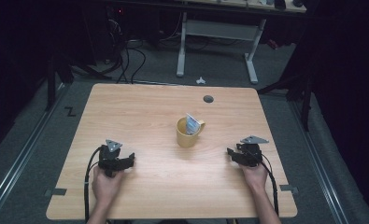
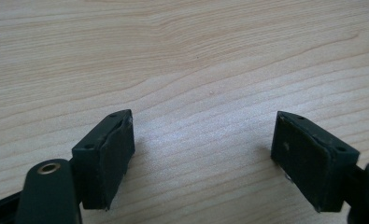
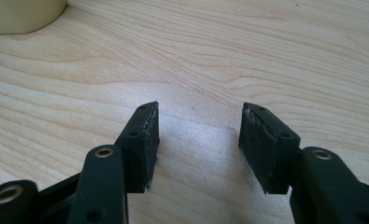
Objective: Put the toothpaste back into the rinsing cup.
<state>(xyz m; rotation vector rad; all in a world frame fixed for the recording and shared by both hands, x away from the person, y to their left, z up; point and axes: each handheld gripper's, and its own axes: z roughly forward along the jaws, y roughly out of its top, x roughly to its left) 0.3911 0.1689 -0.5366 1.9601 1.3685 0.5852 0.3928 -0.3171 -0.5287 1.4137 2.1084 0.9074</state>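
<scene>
Two hand-held grippers sit idle in the high view, one on each side of a yellow mug (image 1: 188, 133) that stands upright near the middle of the bench (image 1: 140, 107). A small packet (image 1: 192, 123) pokes up out of the mug, leaning toward the handle side. My left hand-held gripper (image 1: 128, 160) rests low near the front left, my right hand-held gripper (image 1: 230, 153) near the front right, both well apart from the mug. I judge the work as not yet begun: nothing is gripped, and the packet is in the mug, so the whole reach and grasp is left.

In the left gripper view, the left hand-held gripper (image 2: 203, 140) has its jaws spread wide, with bare wood grain between them. It holds nothing; whether the pads rest on the bench or hang just above it I cannot tell.

In the right gripper view, the right hand-held gripper (image 3: 198, 133) is also apart, though less widely, and it too is empty. The mug's base (image 3: 23, 16) shows at the upper left corner, well off from the jaws.
</scene>
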